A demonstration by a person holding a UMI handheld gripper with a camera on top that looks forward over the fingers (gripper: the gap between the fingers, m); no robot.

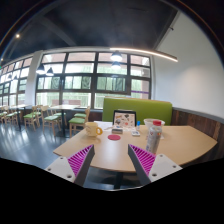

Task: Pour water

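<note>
Gripper held off from a light wooden table in a glass-walled canteen.

The gripper has its two fingers spread apart, the pink-purple pads facing inward with nothing between them. Beyond the fingers the table carries a pale round mug, a small red disc, a clear plastic cup and a white bowl with a red rim — all well apart from the fingertips. Behind stands a green upholstered bench back, and further off, tall windows and more tables and chairs.
</note>
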